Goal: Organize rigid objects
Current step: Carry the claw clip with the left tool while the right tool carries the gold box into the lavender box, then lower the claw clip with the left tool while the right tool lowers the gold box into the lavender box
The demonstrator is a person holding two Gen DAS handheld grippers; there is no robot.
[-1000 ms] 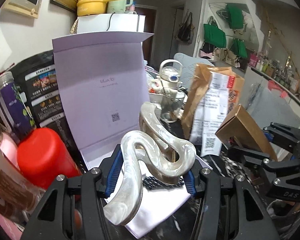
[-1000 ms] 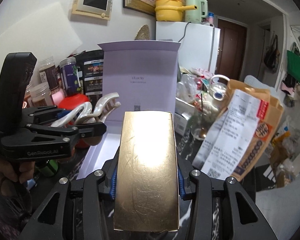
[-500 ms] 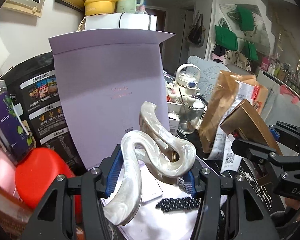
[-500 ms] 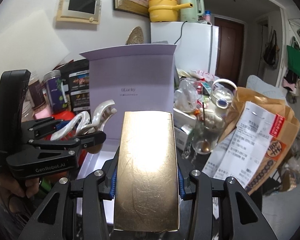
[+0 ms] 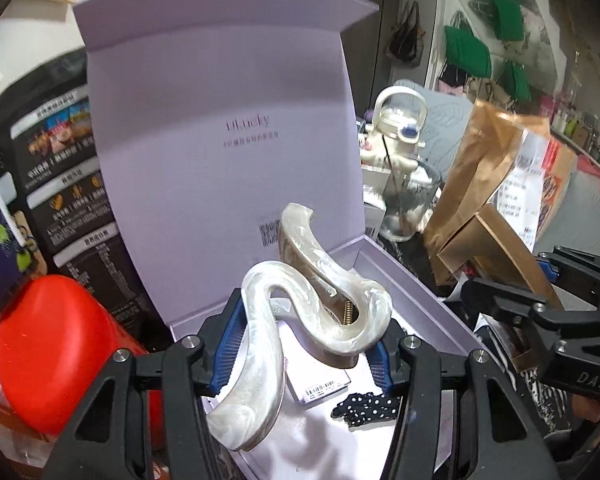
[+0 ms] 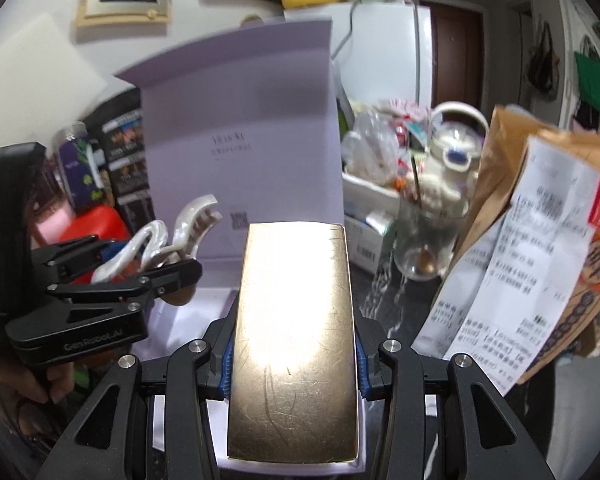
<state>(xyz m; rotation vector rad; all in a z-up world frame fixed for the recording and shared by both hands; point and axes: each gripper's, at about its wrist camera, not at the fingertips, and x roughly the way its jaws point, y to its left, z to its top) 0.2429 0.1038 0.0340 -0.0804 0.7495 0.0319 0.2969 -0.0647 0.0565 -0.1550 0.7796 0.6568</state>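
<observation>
Left hand-held gripper [image 5: 306, 354]: clamped on a pearly white hair claw [image 5: 300, 312], which juts up and forward from the blue pads, hanging over the tray of the open lilac box [image 5: 428, 292].
Right hand-held gripper [image 6: 294, 364]: clamped on the sides of a flat gold box [image 6: 294, 332], just right of the left one and also facing the lilac box.
Collision risk: the two loads could knock together if lowered into the same tray at once.
Lid risk: the raised lid [image 5: 220, 120] stands just ahead of the claw's tips; a forward push would likely tip it or shove the box into the clutter behind.
Crushing risk: a black dotted piece [image 5: 366, 404] and a small card [image 5: 320, 386] lie under the claw and may get pinned.
Slip risk: the claw is curved and glossy, so it may twist in the pads.
Hidden: the tray floor below the gold box; the bench; the claw's teeth in the left view.
Unclear: lid print, blurred.
</observation>
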